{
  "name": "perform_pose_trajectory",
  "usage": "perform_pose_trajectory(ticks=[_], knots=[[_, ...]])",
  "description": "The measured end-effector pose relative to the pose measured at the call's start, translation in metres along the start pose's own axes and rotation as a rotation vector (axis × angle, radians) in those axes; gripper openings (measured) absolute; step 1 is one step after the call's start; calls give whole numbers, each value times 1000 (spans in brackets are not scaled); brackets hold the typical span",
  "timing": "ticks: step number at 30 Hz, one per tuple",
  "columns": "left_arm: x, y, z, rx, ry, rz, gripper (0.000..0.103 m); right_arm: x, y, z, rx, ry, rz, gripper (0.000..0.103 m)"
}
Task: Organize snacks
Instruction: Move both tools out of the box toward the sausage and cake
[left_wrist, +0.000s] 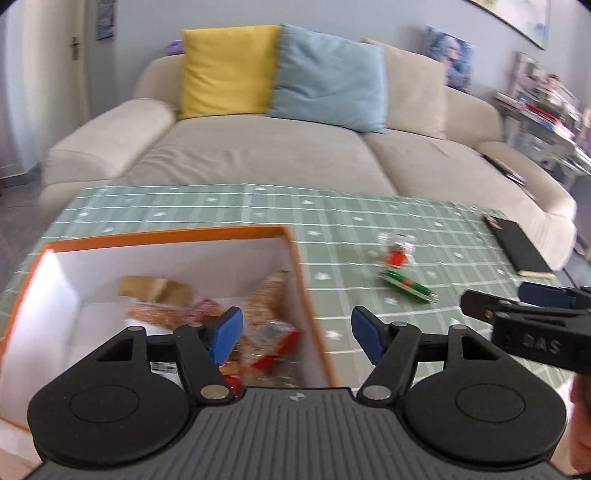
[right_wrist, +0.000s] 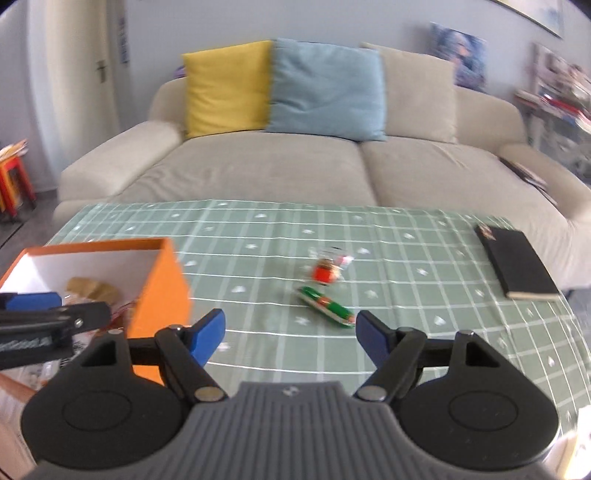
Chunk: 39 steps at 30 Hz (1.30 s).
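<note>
Table (right_wrist: 406, 258): green check cloth, sofa (right_wrist: 258, 173) behind it with a yellow cushion (right_wrist: 227, 88) and a blue cushion (right_wrist: 325, 90) side by side. Box (left_wrist: 295, 258): orange outside, white inside, open-topped, standing at the left of the table; holds several snack packets (left_wrist: 266, 317), blurred, among them a brownish one and a red-edged one, heaped toward its right wall. My left gripper (left_wrist: 297, 332): blue pads spread wide, nothing between them; it hangs above the box's right wall, left pad (left_wrist: 229, 332) over the packets, right pad (left_wrist: 364, 334) over the cloth just outside. My right gripper (right_wrist: 290, 334): pads likewise wide apart, empty, over bare cloth to the right of the box; in the left wrist view its fingers enter from the right edge. Loose snacks still on the cloth, mid-table, well right of the box: a green bar (right_wrist: 327, 308) with red and white on its wrapper, lying slantwise, just beyond my right pad (right_wrist: 369, 336); a small clear packet (right_wrist: 328, 267) with an orange-red lump in it, close behind the bar, whether touching it I cannot tell. Black book (right_wrist: 517, 262): flat at the table's far right edge, apart from all else.
</note>
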<state>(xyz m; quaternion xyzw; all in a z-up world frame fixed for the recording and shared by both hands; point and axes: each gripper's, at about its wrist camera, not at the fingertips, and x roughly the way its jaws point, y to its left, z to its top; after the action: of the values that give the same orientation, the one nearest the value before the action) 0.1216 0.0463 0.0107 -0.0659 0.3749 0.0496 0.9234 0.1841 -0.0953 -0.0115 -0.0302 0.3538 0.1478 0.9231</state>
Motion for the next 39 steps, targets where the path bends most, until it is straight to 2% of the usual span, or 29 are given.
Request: perform_pose_trajectory(ticks=[5, 7, 10, 12, 15, 16, 19, 24, 27, 30, 35, 39], knots=[[11, -34, -7, 90, 40, -69, 74, 4, -36, -10, 80, 8, -27, 75], [16, -49, -10, 135, 57, -117, 73, 8, -46, -15, 99, 13, -27, 75], [24, -65, -15, 181, 72, -168, 71, 18, -56, -24, 86, 15, -40, 74], [31, -74, -16, 198, 84, -169, 66, 23, -59, -29, 62, 8, -57, 70], [45, -78, -15, 184, 106, -157, 61, 32, -68, -36, 63, 4, -48, 66], [48, -77, -15, 166, 114, -165, 61, 36, -72, -38, 72, 0, -39, 62], [61, -67, -12, 84, 143, -192, 61, 48, -81, -41, 84, -11, -24, 57], [79, -65, -1, 36, 152, -163, 61, 70, -88, -41, 80, -24, 18, 49], [90, -69, 6, 63, 157, -141, 61, 84, -85, -35, 64, -17, 61, 46], [102, -72, 14, 89, 163, -126, 61, 100, -79, -28, -9, -24, 94, 45], [125, -73, 20, 119, 207, -74, 61, 135, -73, -21, -74, -2, 147, 44], [140, -74, 22, 150, 233, -46, 61, 161, -65, -20, -165, 27, 159, 42]])
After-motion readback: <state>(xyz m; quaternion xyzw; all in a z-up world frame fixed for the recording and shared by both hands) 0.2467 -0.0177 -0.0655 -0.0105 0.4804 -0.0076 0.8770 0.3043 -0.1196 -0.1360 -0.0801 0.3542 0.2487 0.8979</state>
